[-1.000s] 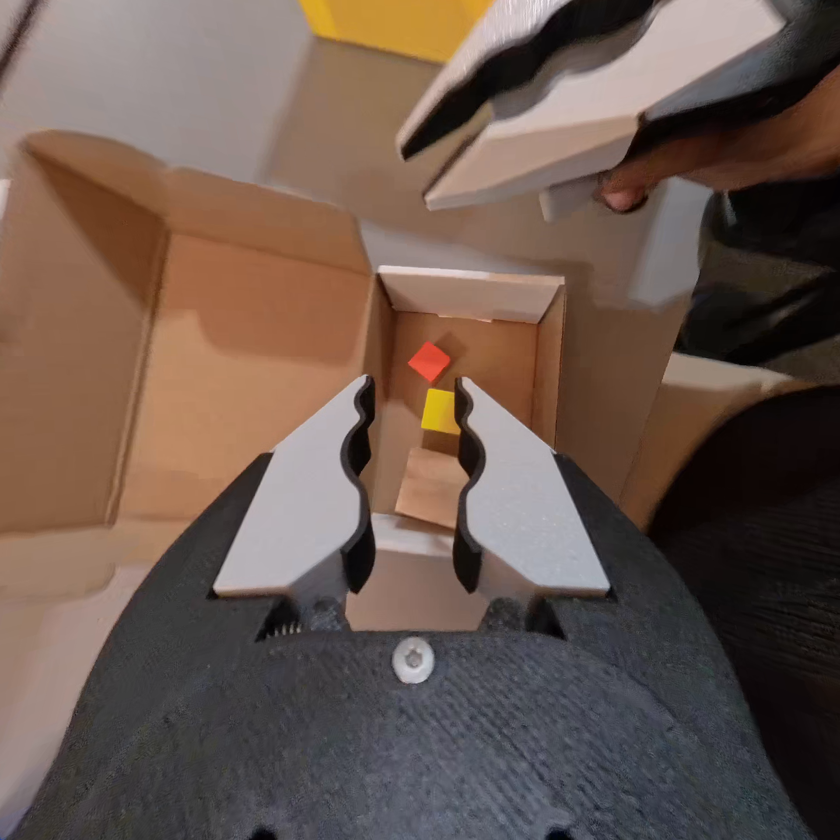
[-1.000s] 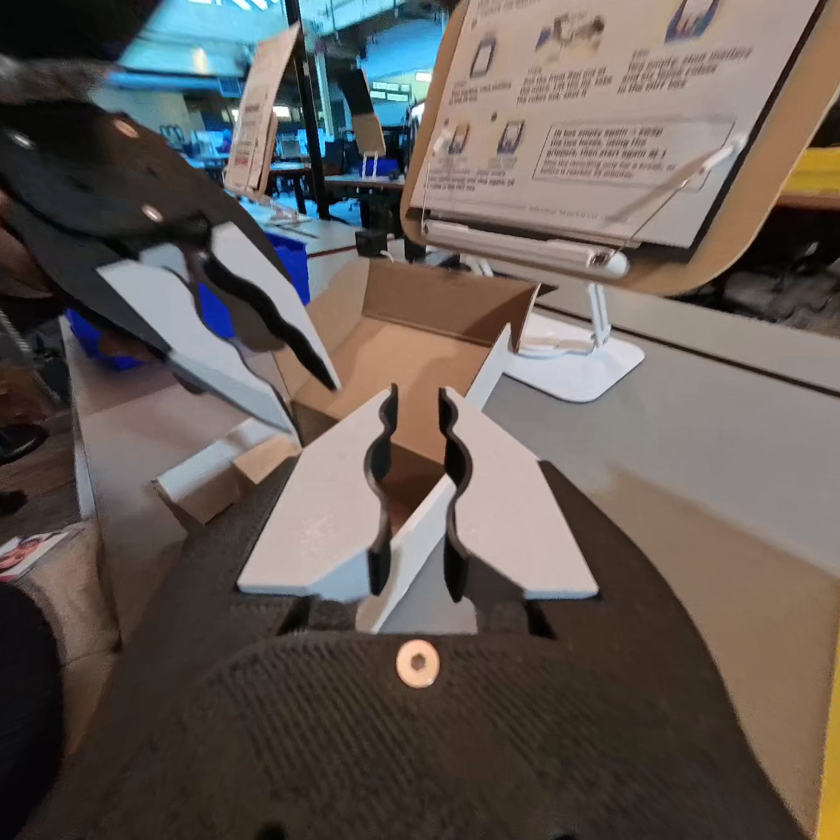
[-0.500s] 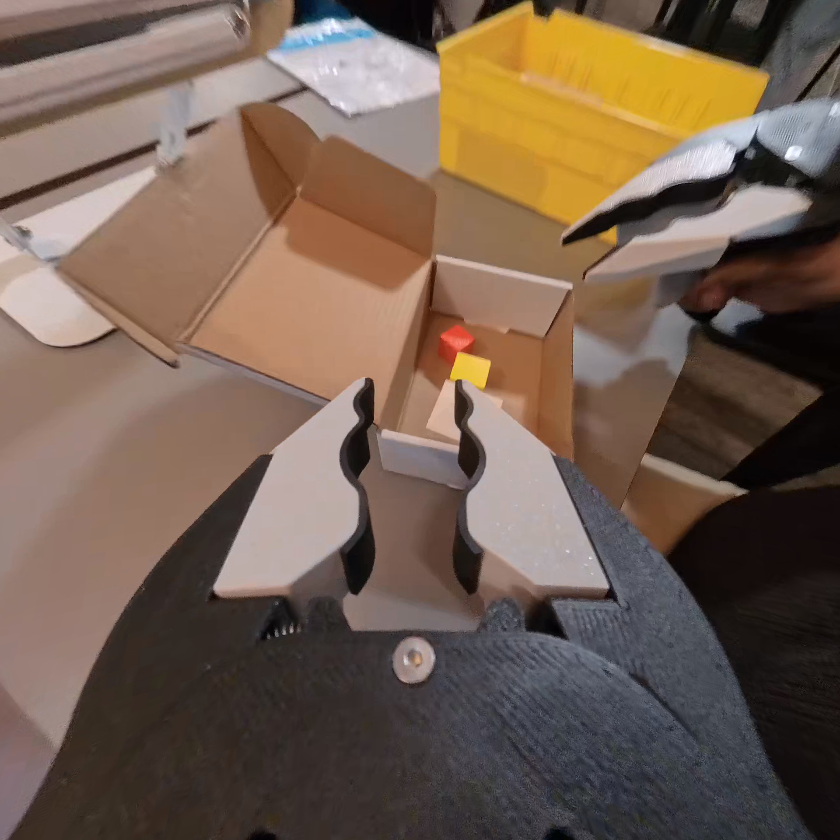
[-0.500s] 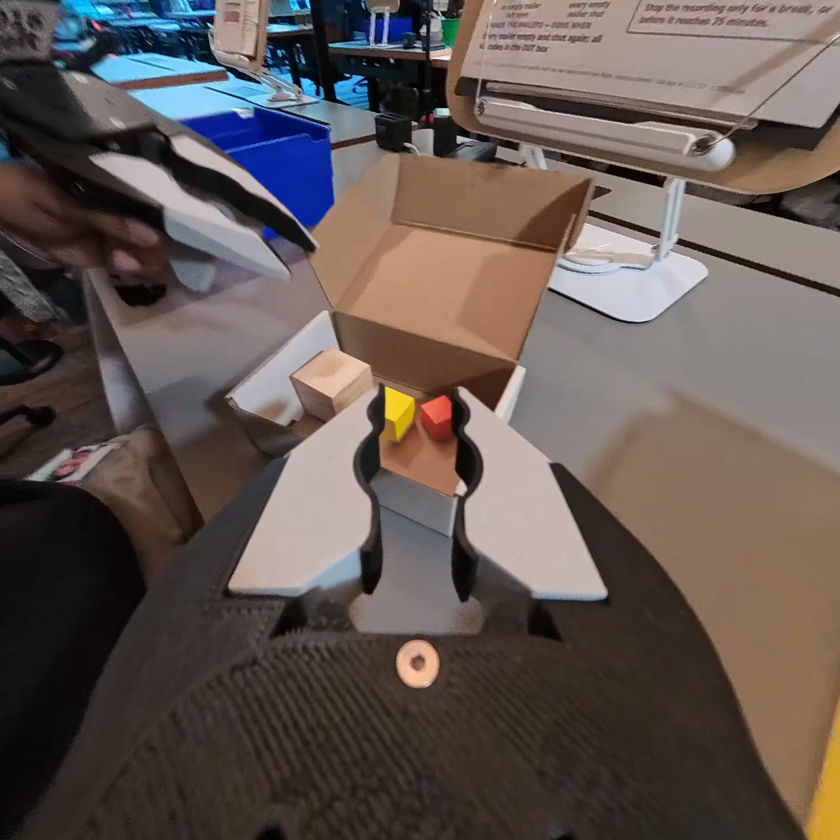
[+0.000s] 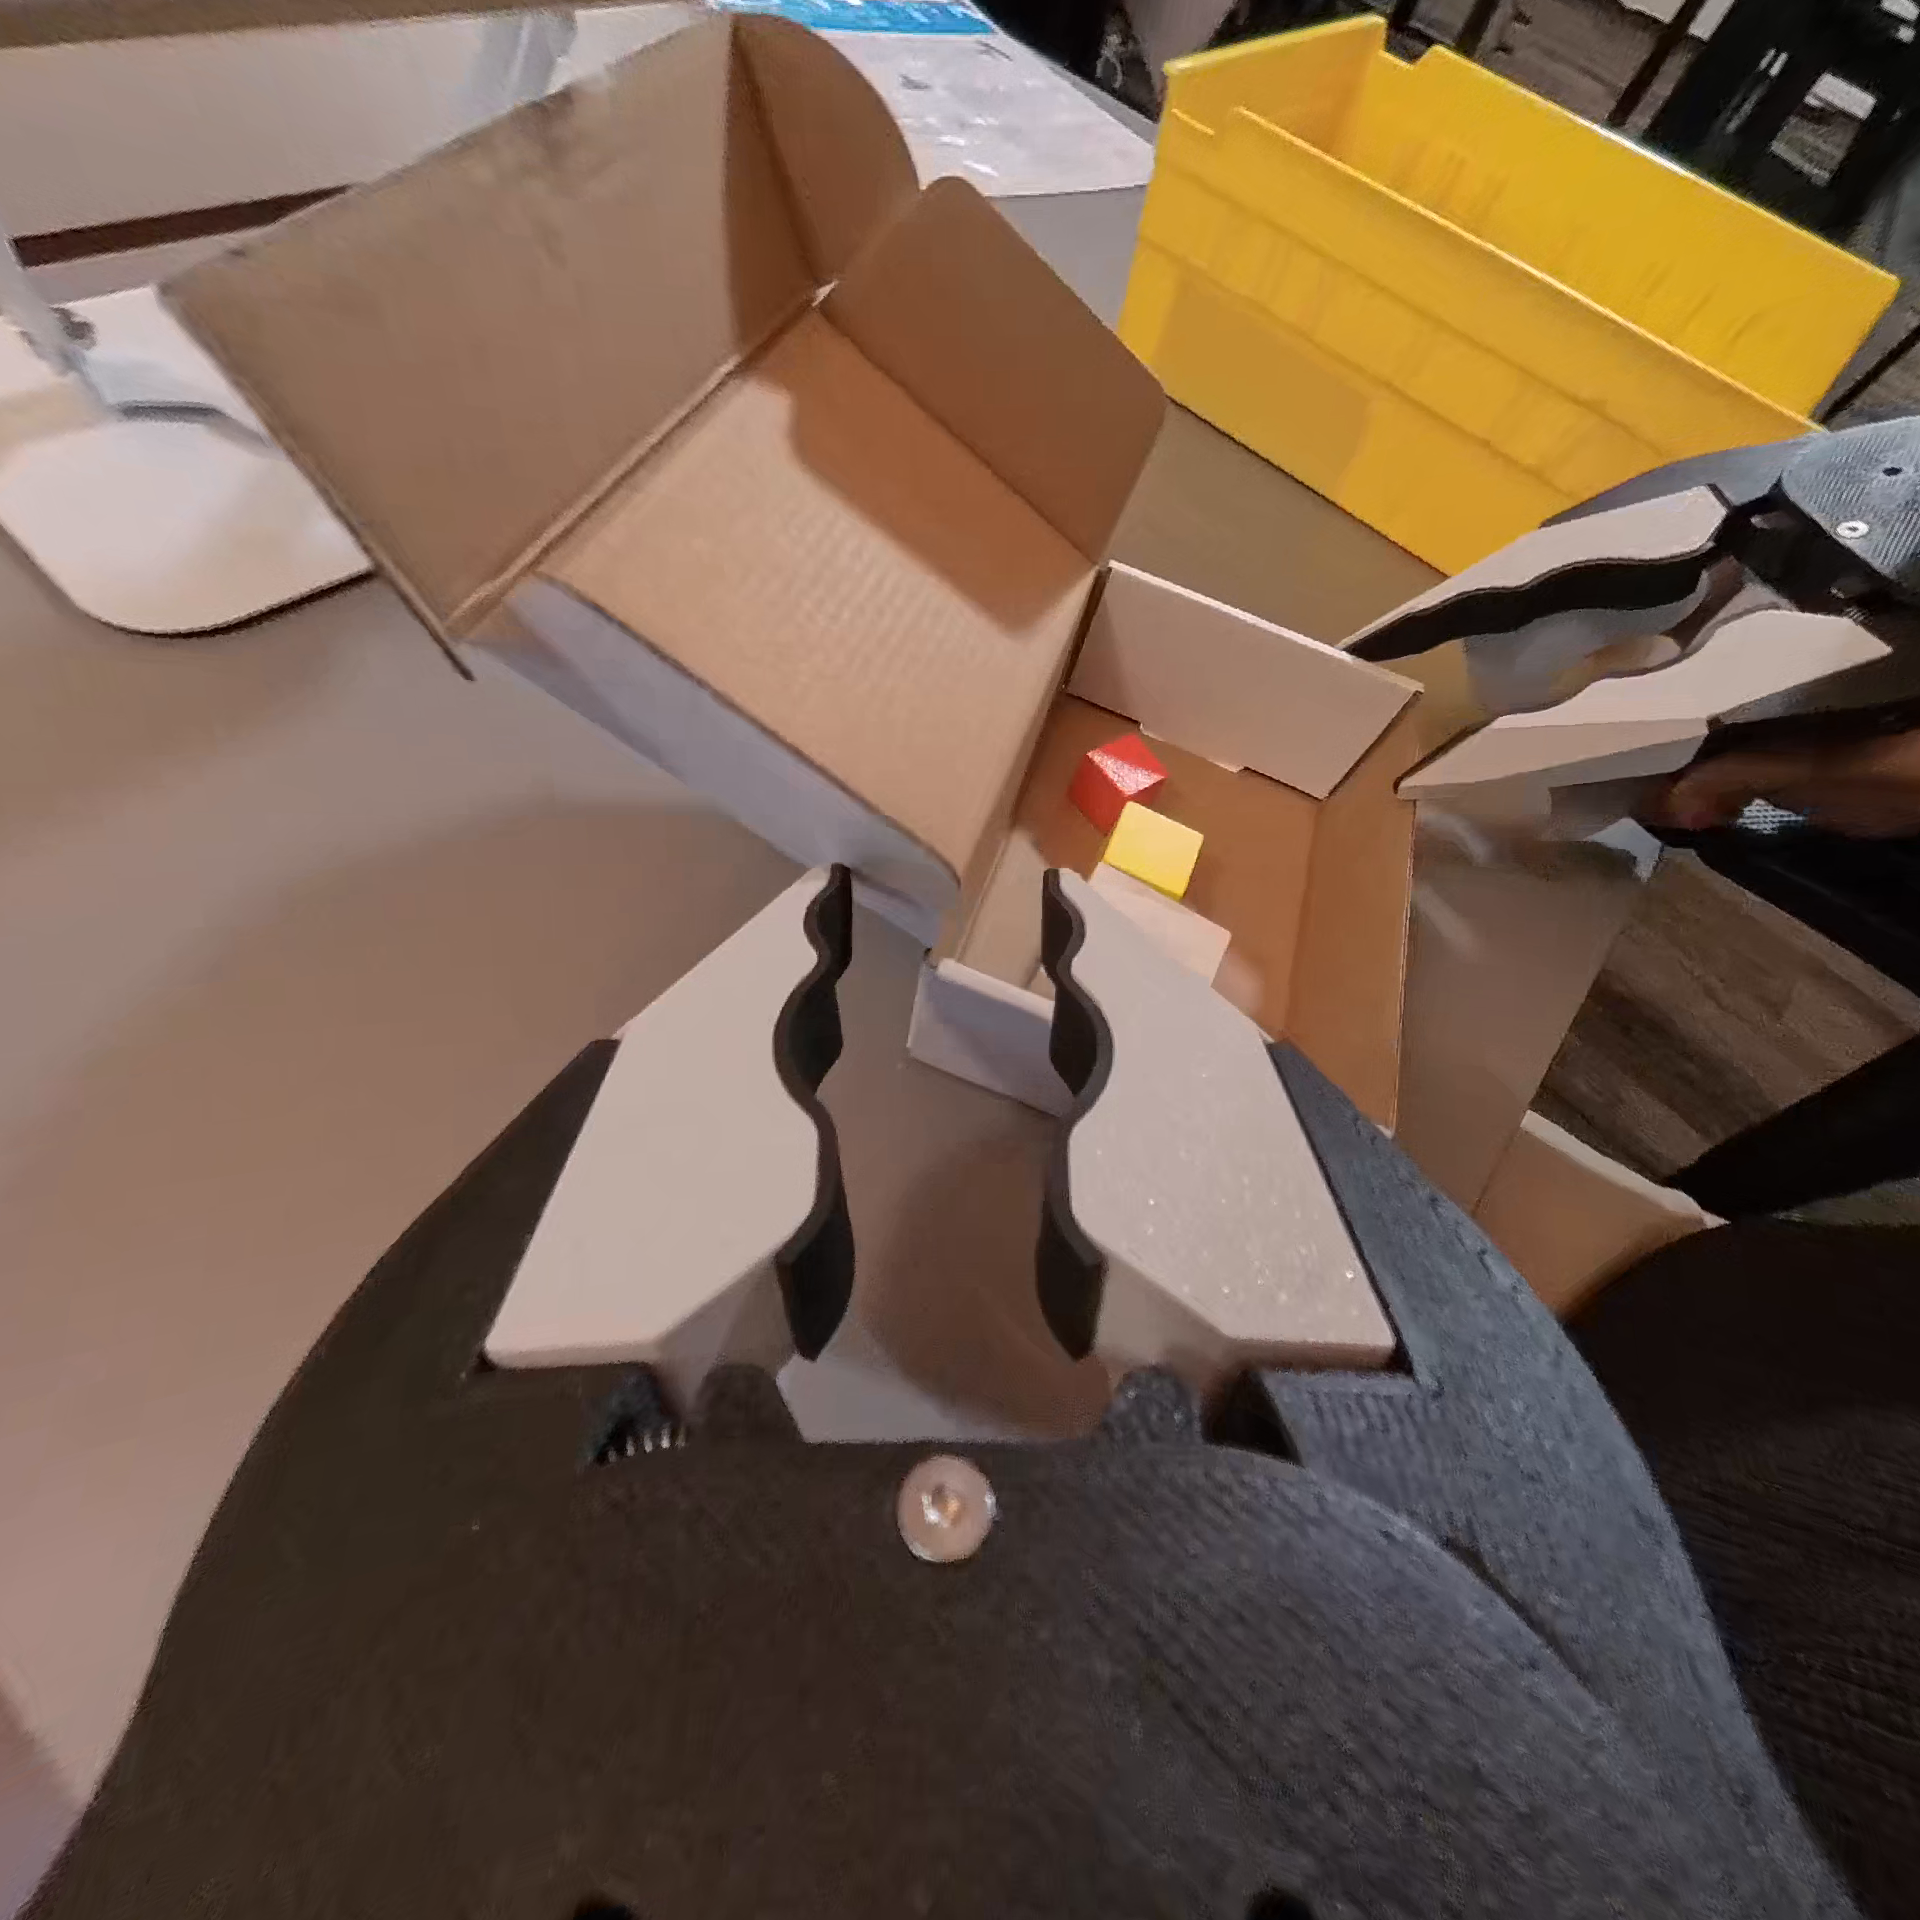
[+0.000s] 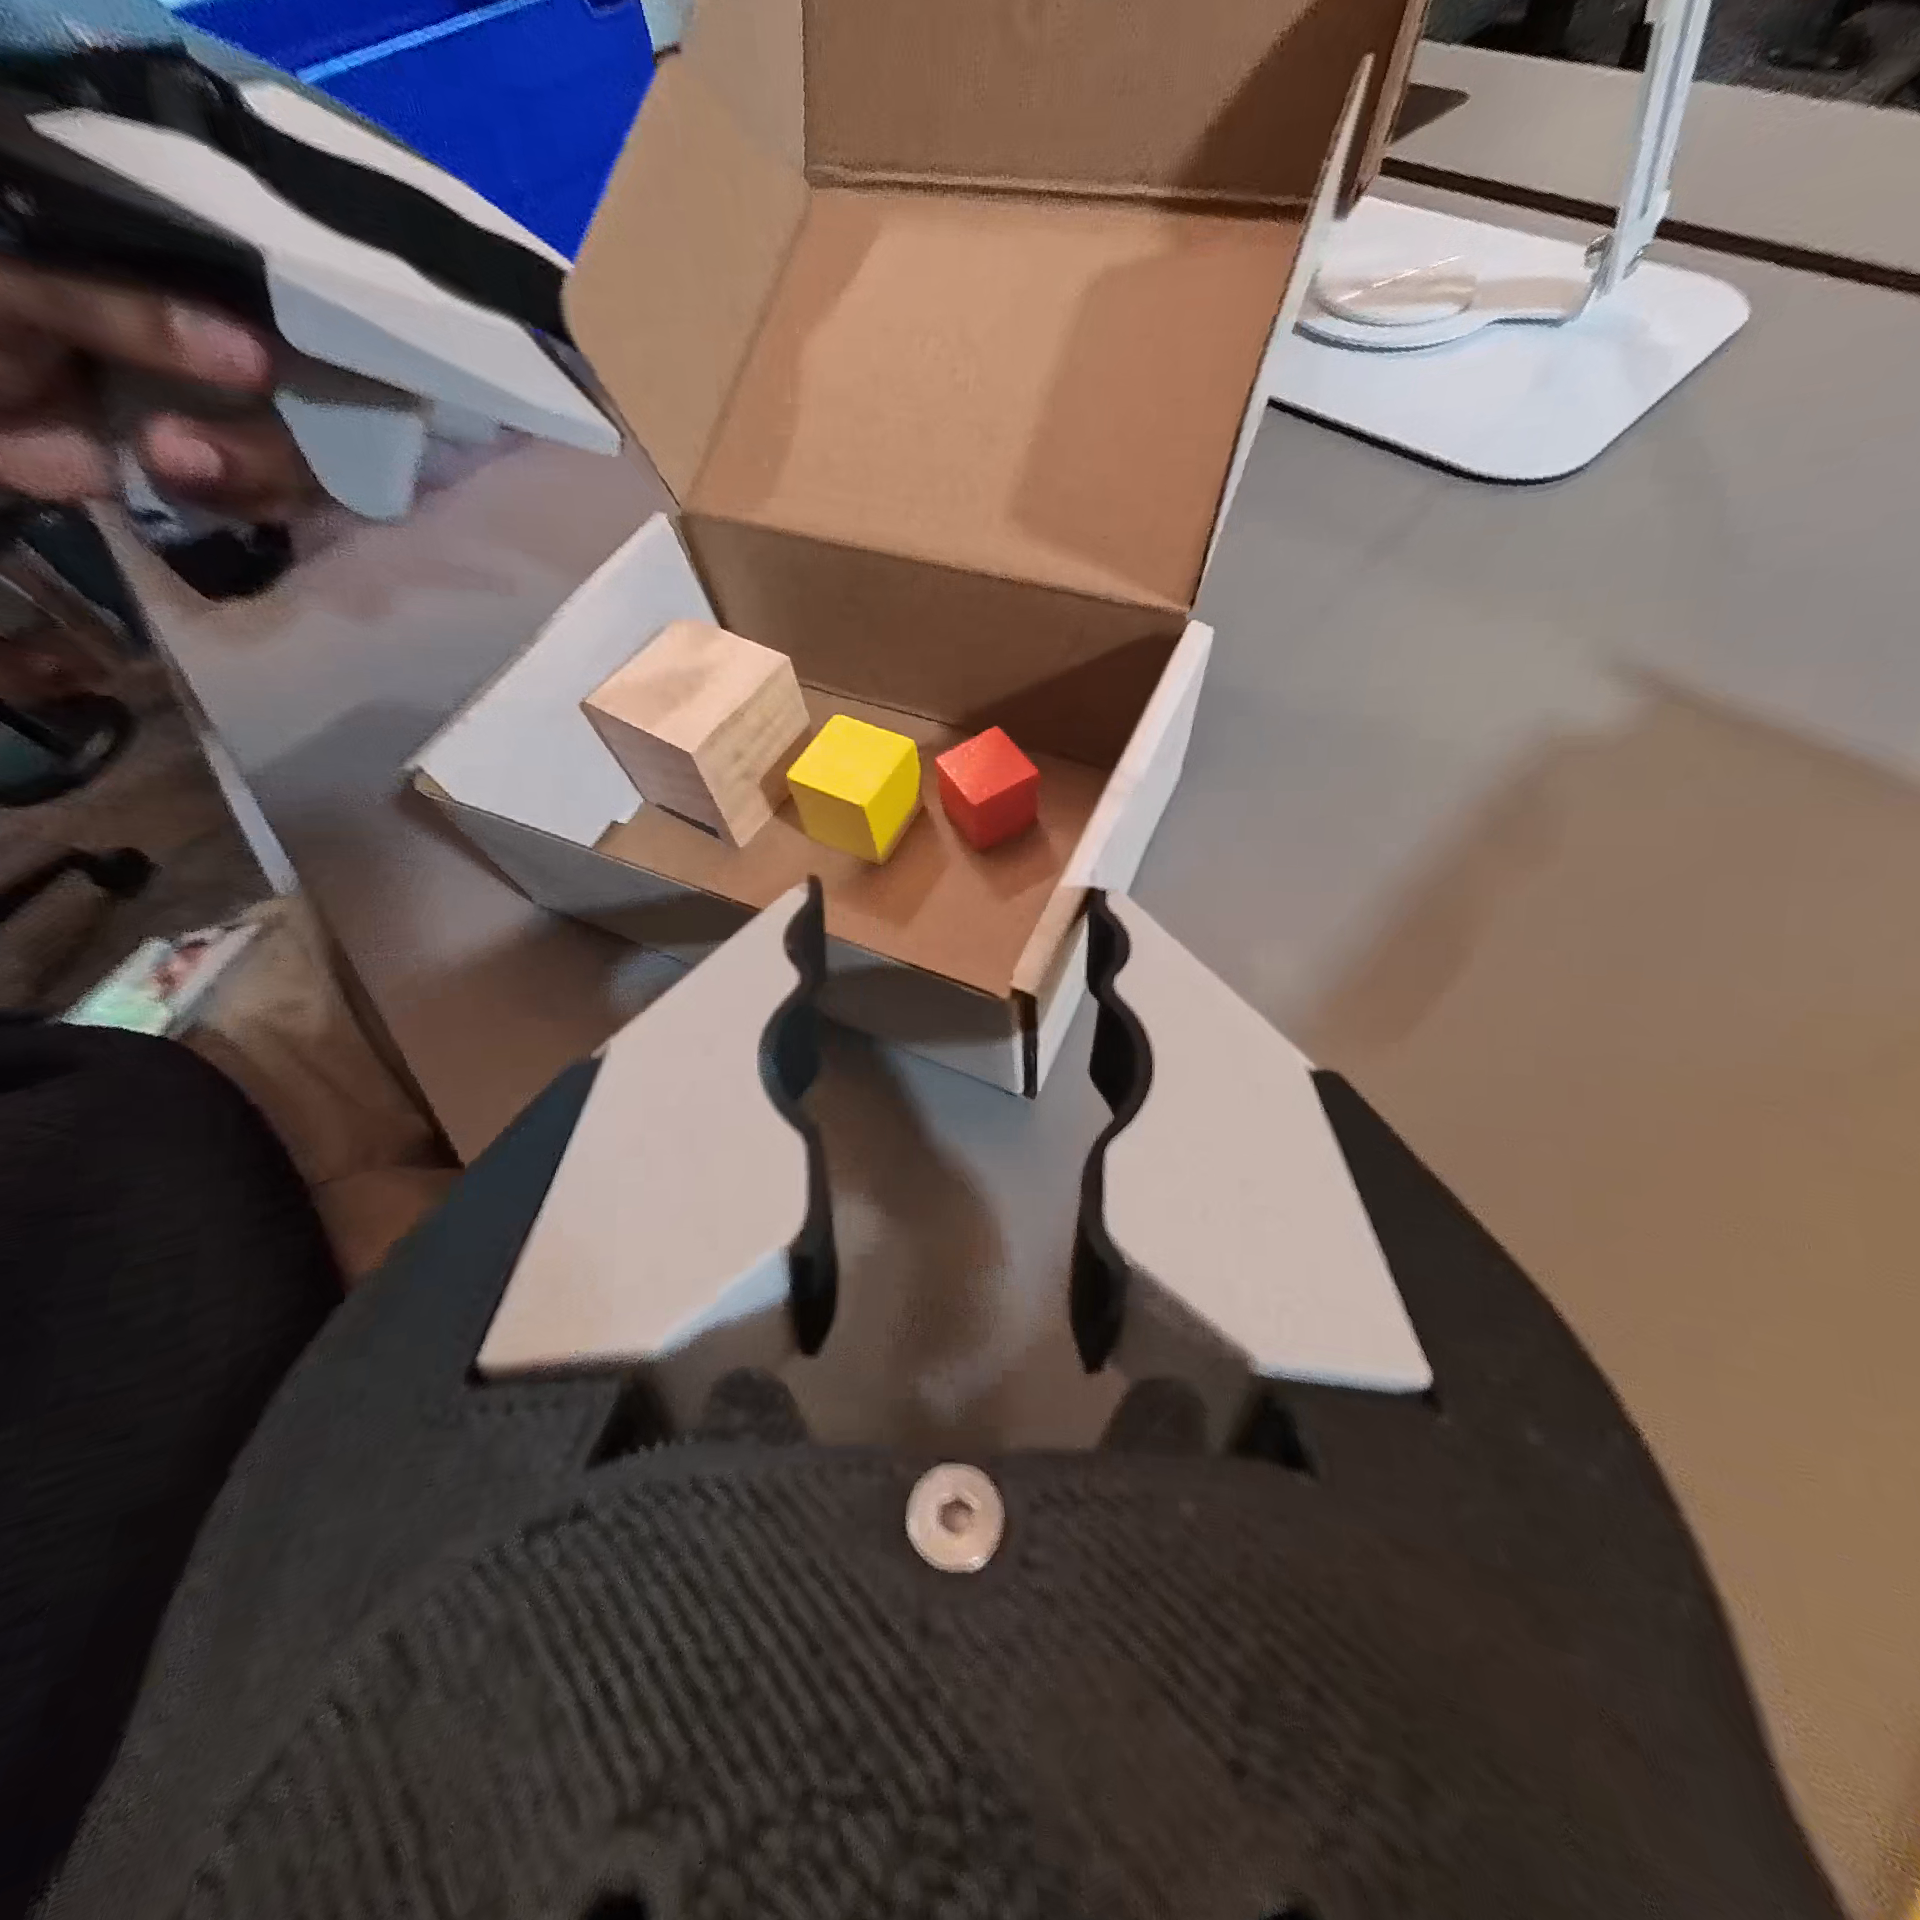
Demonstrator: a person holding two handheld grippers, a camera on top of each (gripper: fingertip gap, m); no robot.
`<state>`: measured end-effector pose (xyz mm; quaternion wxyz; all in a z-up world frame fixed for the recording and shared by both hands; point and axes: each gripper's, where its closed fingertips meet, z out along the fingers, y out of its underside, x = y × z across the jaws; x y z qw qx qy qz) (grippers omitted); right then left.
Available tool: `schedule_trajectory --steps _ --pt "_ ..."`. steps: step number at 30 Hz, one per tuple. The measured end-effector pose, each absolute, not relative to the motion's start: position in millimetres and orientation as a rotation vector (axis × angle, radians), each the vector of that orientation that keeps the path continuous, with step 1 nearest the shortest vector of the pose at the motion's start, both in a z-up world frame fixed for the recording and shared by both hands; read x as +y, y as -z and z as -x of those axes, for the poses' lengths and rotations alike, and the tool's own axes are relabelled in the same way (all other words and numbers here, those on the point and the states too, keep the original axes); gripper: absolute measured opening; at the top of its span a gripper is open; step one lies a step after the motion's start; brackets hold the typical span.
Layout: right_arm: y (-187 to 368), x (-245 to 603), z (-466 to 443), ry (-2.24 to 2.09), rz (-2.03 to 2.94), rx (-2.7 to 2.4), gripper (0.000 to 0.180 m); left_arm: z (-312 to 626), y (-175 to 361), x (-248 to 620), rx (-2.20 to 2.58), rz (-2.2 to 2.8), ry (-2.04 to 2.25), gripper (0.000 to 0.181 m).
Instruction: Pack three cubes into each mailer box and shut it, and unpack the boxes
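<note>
The mailer box [image 6: 940, 940] is sitting open on the table [image 6: 1507, 831], directly ahead of the right gripper [image 6: 951, 935], whose jaws are standing released and empty. A wooden cube [image 6: 696, 727], yellow cube [image 6: 857, 784] and red cube [image 6: 987, 784] are lying inside. The left gripper [image 5: 945, 894], also released, is hanging just short of the box's near corner. Risk: the upright lid [image 6: 997, 343] is likely to catch a jaw, shoving the light box.

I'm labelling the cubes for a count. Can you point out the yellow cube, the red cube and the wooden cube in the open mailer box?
yellow cube [image 6: 854, 787]: right wrist view, on its front face.
red cube [image 6: 987, 784]: right wrist view, on its front face.
wooden cube [image 6: 694, 729]: right wrist view, on its top face.
</note>
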<state>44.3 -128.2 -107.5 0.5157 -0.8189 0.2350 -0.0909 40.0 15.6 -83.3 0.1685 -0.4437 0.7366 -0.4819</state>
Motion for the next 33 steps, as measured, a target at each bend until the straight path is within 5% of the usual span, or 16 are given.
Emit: schedule_trajectory --steps 16,25,33 --pt "91.6 -102.4 -29.5 0.173 1.822 0.581 0.07 -58.8 75.1 35.8 1.902 1.327 1.53 0.042" --pt "41.8 -102.5 -110.0 0.28 1.527 0.643 0.065 -69.7 66.9 46.6 1.845 1.299 1.539 0.04" --pt "59.8 -57.0 -116.6 0.006 1.733 0.525 0.057 -57.0 60.6 36.4 1.901 1.224 1.555 0.041"
